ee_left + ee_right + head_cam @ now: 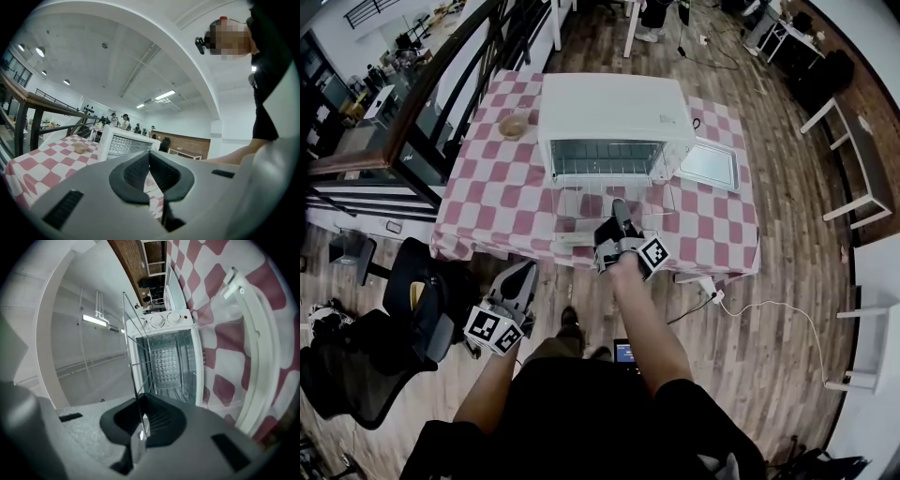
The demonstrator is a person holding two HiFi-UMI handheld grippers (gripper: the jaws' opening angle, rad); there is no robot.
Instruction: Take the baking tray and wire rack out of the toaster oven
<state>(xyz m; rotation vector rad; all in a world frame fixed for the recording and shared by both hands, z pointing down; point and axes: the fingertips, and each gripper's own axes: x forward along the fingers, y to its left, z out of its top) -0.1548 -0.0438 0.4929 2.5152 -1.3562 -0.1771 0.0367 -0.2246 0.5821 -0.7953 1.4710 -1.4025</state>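
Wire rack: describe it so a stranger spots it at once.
A white toaster oven stands open on the checked table. The wire rack juts from its front, in the jaws of the right gripper: thin wires, unlike the solid tray beside it.

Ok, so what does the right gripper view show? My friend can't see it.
The right claw is shut on a thin wire of the wire rack, which sticks out of the open white toaster oven. A red-and-white checked tablecloth fills the right side.
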